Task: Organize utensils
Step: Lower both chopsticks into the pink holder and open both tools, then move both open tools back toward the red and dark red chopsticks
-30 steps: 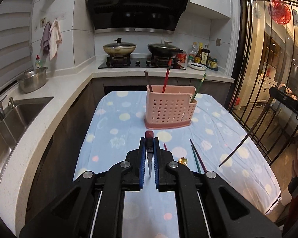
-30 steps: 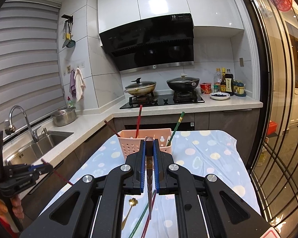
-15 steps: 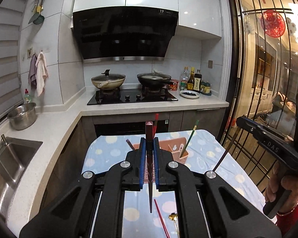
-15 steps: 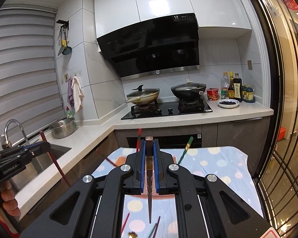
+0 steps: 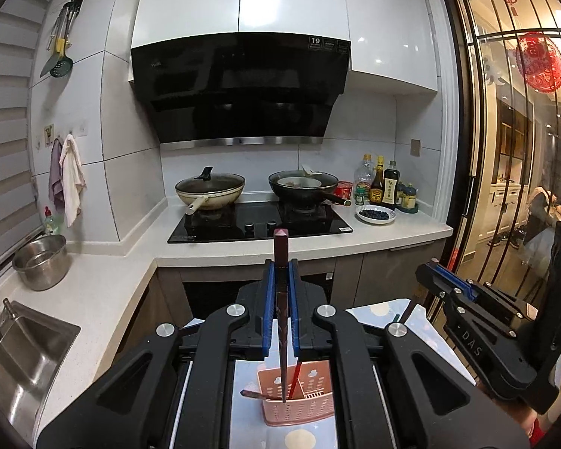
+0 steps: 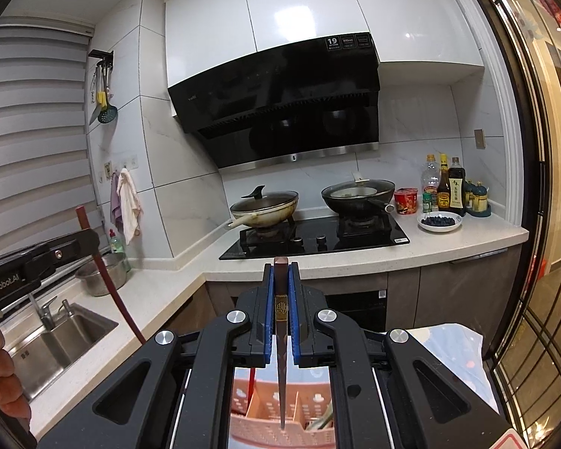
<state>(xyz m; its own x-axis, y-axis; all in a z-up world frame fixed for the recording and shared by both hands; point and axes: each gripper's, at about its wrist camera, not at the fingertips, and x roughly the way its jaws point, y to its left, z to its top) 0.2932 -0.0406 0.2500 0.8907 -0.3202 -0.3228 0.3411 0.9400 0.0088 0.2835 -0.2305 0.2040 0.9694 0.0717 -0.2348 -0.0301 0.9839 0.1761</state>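
both claws pinching a dark chopstick apiece: left gripper (image 5: 280, 284) clamped on the maroon chopstick (image 5: 281, 299), right gripper (image 6: 281, 288) clamped on the brown chopstick (image 6: 281, 336), each held near upright with the tip hanging over the pink utensil basket (image 5: 299, 408) on the spotted tablecloth (image 5: 303, 437). already in the basket: a red chopstick (image 5: 294, 381) and a dark handle (image 5: 252, 394) leaning at the left. risks, as a guess: a tip landing on a divider or the rim and skidding out, a slanted release knocking the leaning sticks, or the two grippers bumping, since both crowd the same small opening.
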